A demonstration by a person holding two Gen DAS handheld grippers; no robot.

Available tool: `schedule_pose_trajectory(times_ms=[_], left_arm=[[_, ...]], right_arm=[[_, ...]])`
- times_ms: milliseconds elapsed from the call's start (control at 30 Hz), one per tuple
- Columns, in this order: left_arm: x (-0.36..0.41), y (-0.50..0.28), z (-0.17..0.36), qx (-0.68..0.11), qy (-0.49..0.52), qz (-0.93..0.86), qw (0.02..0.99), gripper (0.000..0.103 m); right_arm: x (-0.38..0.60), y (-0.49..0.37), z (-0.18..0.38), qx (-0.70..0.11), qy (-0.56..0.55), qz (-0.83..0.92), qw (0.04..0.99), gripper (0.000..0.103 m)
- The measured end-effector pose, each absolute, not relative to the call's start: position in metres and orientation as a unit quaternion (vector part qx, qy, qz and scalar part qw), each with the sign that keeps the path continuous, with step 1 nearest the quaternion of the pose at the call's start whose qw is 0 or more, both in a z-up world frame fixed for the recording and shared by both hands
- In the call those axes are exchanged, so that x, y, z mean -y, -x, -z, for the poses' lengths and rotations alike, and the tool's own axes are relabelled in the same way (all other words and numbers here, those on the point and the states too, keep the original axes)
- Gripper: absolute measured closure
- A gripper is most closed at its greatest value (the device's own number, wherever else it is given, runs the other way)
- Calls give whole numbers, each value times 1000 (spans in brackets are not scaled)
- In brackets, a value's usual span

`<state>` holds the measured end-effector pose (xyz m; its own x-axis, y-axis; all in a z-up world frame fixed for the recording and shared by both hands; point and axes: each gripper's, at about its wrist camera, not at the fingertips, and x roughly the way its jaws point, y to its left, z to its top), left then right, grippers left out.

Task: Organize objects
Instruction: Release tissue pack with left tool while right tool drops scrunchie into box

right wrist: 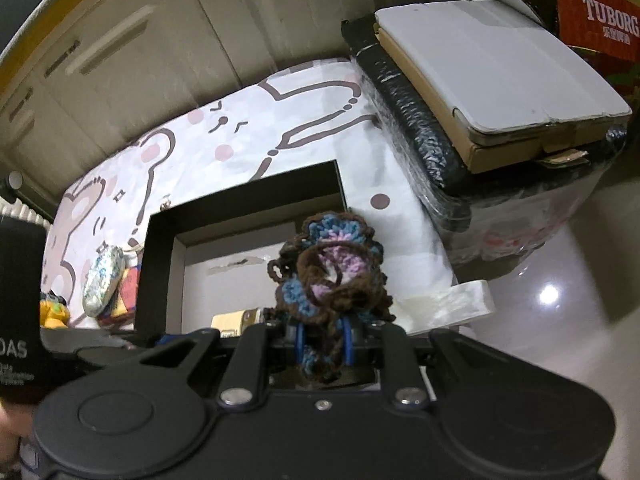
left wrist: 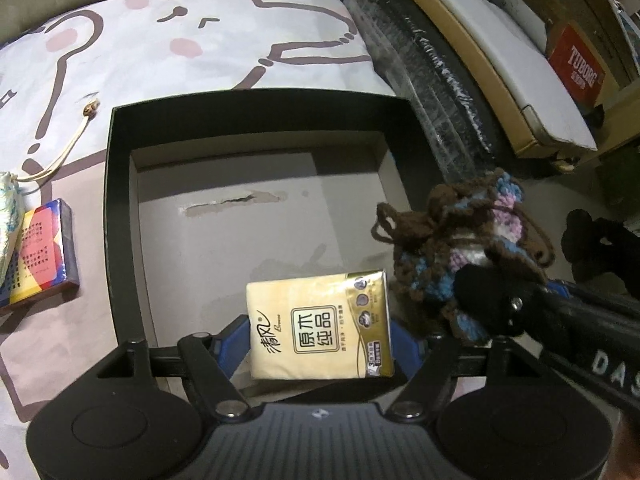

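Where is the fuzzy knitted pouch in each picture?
Left wrist view: the knitted pouch is at the right, beside the black box's right wall, held by the right gripper.
Right wrist view: the pouch sits in the centre, pinched between that gripper's fingers, in front of the box.
Shared landmark: the red Tuborg carton, upper right in both.

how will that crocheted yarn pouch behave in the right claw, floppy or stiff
Probably floppy: the yarn pouch bunches and bulges around the right claw, and loose brown loops dangle from it. It likely weighs little, being open knit. Slipping seems unlikely, since the fuzzy yarn is squeezed between narrow jaws, though the loops could snag on the black box rim.
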<state>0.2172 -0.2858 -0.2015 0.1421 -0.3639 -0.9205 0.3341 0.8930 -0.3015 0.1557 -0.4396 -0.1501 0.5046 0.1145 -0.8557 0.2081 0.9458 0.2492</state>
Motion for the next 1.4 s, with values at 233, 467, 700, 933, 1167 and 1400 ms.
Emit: schedule_pose_trajectory(times_ms=[233, 467, 700, 933, 1167, 1400], left_arm=[[287, -206, 176, -572, -27, 228, 787, 4], [274, -200, 157, -539, -69, 214, 811, 4], [252, -204, 149, -521, -90, 190, 827, 4], [222, -222, 148, -533, -41, 152, 831, 4], [223, -223, 150, -535, -38, 159, 829, 4], [226, -220, 153, -540, -53, 164, 824, 4]], right_arm=[[436, -155, 144, -493, -168, 16, 854, 84], [427, -160, 149, -503, -145, 22, 852, 84], [401, -172, 158, -524, -55, 17, 850, 84], [376, -178, 179, -564, 35, 16, 825, 84], [370, -177, 173, -567, -38, -65, 820, 84], [380, -175, 177, -596, -56, -9, 801, 59]])
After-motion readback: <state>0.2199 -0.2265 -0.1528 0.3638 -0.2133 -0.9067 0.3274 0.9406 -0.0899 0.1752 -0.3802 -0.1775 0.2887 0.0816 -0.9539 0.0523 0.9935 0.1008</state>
